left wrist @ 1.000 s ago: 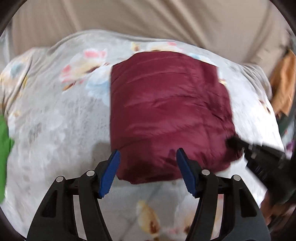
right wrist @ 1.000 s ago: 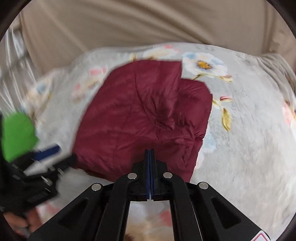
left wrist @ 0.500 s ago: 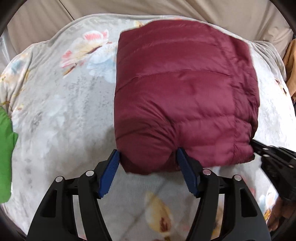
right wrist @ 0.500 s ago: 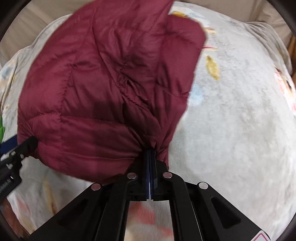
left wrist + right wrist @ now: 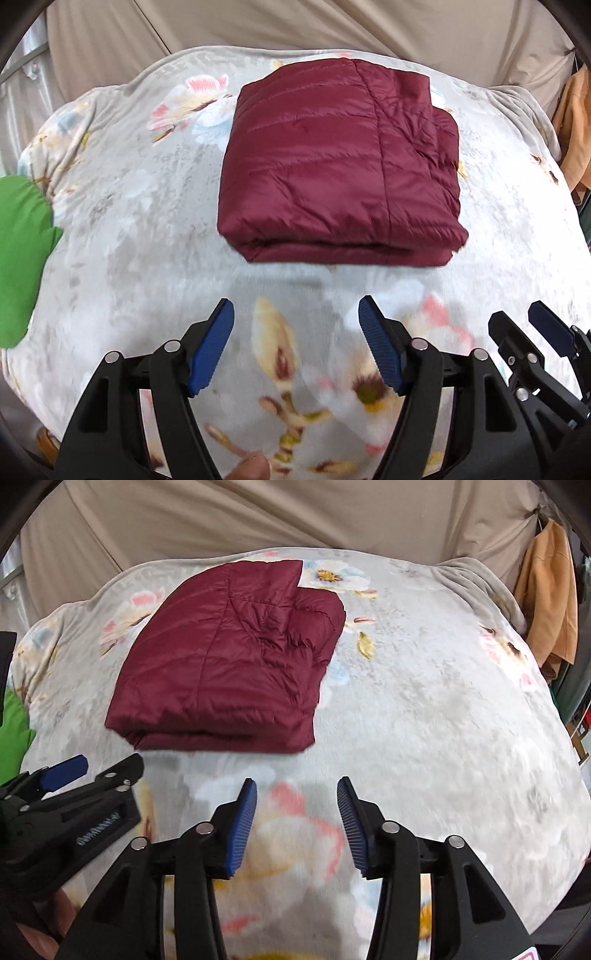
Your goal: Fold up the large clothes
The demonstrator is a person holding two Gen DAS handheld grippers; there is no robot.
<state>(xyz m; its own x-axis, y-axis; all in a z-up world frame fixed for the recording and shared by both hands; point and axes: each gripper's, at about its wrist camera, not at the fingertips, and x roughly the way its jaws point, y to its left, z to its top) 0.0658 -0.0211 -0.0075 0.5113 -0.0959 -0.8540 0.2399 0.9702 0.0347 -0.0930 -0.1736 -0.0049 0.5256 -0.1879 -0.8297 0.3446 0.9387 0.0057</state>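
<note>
Tools above floral blanket, seemingly.

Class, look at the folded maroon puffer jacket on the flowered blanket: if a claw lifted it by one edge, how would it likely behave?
The maroon puffer jacket would probably flop and unfold, since its stacked layers lie loose with nothing holding them. Its shiny shell suggests it may slip on itself. Puffy quilting hints it is light for its bulk.

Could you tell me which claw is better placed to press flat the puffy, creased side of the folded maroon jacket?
The right claw, probably. The maroon jacket is rumpled on its right half, nearer that claw; the left claw faces the smoother half. Both are open and empty.
</note>
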